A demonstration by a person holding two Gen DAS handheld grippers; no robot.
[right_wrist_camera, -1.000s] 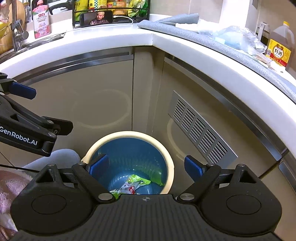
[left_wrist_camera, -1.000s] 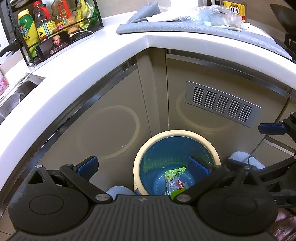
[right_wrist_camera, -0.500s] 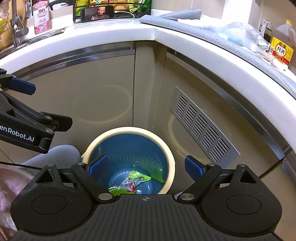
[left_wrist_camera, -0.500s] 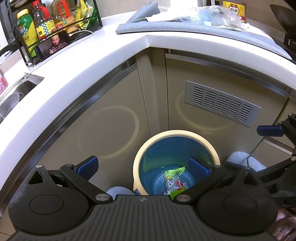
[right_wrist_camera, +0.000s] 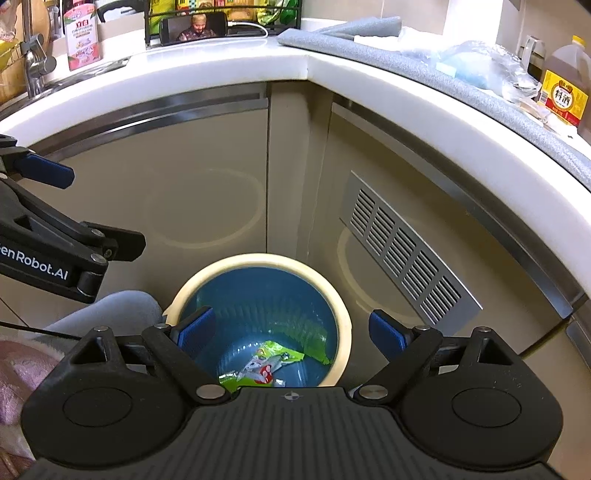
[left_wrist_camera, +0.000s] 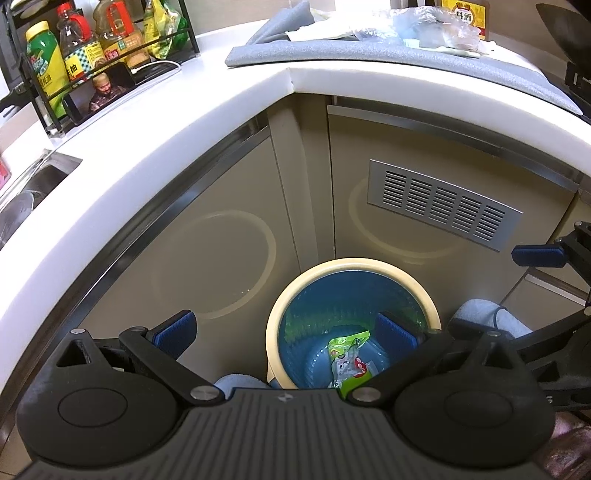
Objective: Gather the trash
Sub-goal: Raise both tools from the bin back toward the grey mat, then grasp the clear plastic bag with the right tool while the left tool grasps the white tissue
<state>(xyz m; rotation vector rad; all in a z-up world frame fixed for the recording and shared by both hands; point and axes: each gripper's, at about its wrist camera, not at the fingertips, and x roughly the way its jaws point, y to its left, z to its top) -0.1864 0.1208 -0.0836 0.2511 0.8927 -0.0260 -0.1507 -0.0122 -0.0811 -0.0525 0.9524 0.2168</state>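
A round bin with a cream rim (left_wrist_camera: 352,266) (right_wrist_camera: 258,260) and a blue liner stands on the floor in the cabinet corner. At its bottom lies a green, white and red snack wrapper (left_wrist_camera: 349,356) (right_wrist_camera: 267,363). Both grippers hang above the bin, pointing down at it. My left gripper (left_wrist_camera: 284,332) is open with nothing between its blue pads. My right gripper (right_wrist_camera: 291,330) is open too, its jaws wide and empty. Clear plastic bags (left_wrist_camera: 432,26) (right_wrist_camera: 480,62) and white paper lie on the grey mat on the counter.
The white L-shaped counter (left_wrist_camera: 155,147) runs above beige cabinet doors with a metal vent (right_wrist_camera: 402,247). A rack of sauce bottles (left_wrist_camera: 92,44), a phone (right_wrist_camera: 194,27), a sink (left_wrist_camera: 22,195) and a cooking-wine bottle (right_wrist_camera: 563,88) are up there. A person's grey slippers (right_wrist_camera: 110,308) flank the bin.
The right wrist view has shifted slightly, so the bin sits a little higher in it. Both grippers stay open and empty above the bin; the wrapper has not moved.
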